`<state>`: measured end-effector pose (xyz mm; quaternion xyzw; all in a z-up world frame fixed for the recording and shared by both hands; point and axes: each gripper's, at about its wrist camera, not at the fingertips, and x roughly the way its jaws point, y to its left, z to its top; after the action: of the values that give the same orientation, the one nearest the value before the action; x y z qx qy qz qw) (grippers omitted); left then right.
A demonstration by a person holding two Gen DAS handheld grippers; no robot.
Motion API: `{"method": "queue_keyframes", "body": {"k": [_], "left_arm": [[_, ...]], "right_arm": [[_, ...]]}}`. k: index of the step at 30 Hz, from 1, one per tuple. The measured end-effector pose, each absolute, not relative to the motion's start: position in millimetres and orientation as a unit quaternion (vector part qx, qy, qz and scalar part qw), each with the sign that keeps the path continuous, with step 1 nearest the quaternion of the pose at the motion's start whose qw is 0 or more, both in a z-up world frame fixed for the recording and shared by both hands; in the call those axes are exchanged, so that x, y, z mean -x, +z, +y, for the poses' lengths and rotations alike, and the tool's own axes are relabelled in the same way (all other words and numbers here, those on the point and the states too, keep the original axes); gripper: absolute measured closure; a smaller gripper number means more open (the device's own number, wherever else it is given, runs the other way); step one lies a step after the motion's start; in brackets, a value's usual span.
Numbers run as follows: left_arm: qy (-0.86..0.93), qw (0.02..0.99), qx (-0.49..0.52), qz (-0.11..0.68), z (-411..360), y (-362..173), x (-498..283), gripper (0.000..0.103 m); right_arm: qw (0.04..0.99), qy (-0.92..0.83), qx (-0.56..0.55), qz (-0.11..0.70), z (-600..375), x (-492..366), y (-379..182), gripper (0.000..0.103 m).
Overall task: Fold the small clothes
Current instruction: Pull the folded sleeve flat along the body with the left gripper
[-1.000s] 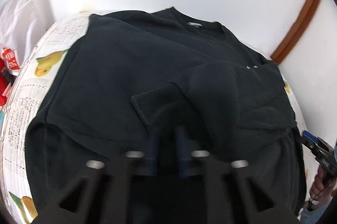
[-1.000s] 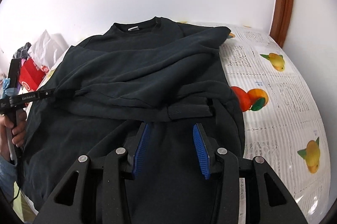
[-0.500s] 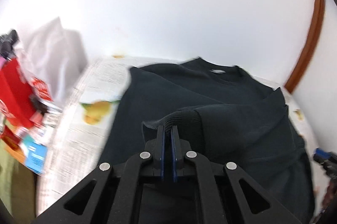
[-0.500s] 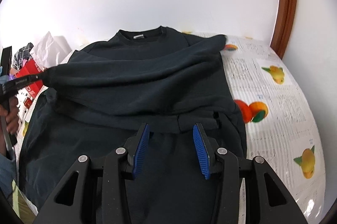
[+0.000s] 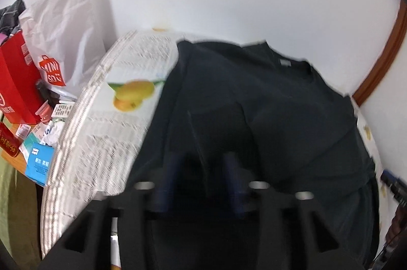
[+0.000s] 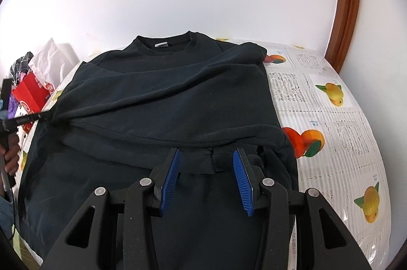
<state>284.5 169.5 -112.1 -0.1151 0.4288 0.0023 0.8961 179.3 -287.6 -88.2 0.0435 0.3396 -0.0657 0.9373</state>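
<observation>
Both grippers hang over a dark sweatshirt [image 6: 173, 102] spread on a fruit-print tablecloth [image 6: 330, 122]. The left gripper [image 5: 201, 176] was clamped tight on the ribbed cuff of a sleeve half a second ago; now its jaws are opening, and its blurred view shows dark cloth lying in the gap with the blue pads clear of it on either side. So the sleeve is being let go, and I judge it has been carried across the chest and laid there, which would finish that sleeve fold.

From the right wrist view, the left gripper shows at about nine o'clock, at the sweatshirt's edge, with the sleeve [image 6: 142, 94] running from it in a long diagonal up toward the shoulder at one o'clock. The collar [image 6: 162, 45] and its label sit at twelve o'clock, against the white wall.

The right gripper [image 6: 207, 181] is released, its blue pads standing apart with nothing pressed between them, and it has kept that gap for the whole second. Just beyond its tips, toward twelve o'clock, lies the other sleeve's ribbed cuff [image 6: 234, 159], already folded in across the lower body. The hem runs under the gripper toward six o'clock.

With both sleeves in, I judge the next step is to take the hem and fold the body up toward the collar.

In the left wrist view, a white shopping bag [image 5: 63, 41] and a red box [image 5: 17, 81] stand off the table's edge at nine to ten o'clock, well apart from the sweatshirt.
</observation>
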Motion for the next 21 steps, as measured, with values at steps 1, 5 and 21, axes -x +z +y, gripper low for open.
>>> {"method": "queue_keyframes", "body": {"k": [1, 5, 21], "left_arm": [[0.003, 0.898, 0.120, 0.423, 172, -110, -286, 0.046], [-0.003, 0.899, 0.119, 0.422, 172, -115, -302, 0.047], [-0.022, 0.914, 0.131, 0.383, 163, -118, -324, 0.094]], "right_arm": [[0.937, -0.066, -0.043, 0.340, -287, -179, -89, 0.060], [0.936, -0.065, -0.044, 0.342, -286, -181, -91, 0.060], [0.934, -0.098, -0.052, 0.340, -315, -205, -92, 0.060]]}}
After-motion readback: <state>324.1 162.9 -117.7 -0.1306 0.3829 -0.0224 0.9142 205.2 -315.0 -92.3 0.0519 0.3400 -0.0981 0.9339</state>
